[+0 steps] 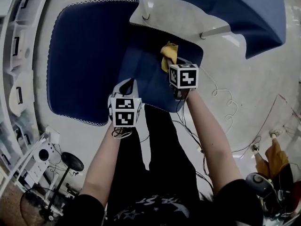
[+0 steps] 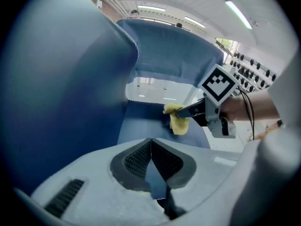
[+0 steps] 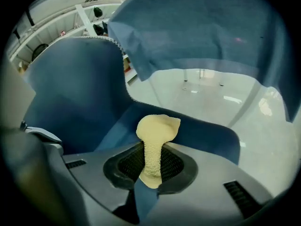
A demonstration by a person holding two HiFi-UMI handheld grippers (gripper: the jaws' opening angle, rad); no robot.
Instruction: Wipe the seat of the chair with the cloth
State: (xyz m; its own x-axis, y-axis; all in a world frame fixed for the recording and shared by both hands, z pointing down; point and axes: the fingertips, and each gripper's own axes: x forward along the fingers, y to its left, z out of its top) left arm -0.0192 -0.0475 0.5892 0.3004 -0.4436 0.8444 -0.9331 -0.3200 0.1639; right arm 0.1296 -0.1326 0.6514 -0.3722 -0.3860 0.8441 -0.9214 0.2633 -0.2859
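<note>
Whereas the head view places both grippers over the blue chair seat (image 1: 150, 76), only the gripper views show the jaws plainly. The right gripper (image 3: 153, 157) is clenched on the yellow cloth (image 3: 157, 128), which is pinched between the pads with a bunched end standing out past the tips. From the left gripper view the cloth hangs off those tips above the far part of the seat; contact with the upholstery cannot be confirmed. The left gripper (image 2: 151, 147) is closed with its tips meeting and nothing held, at the seat's near left edge. The chair back (image 1: 244, 13) is cut off at the frame's far edge.
</note>
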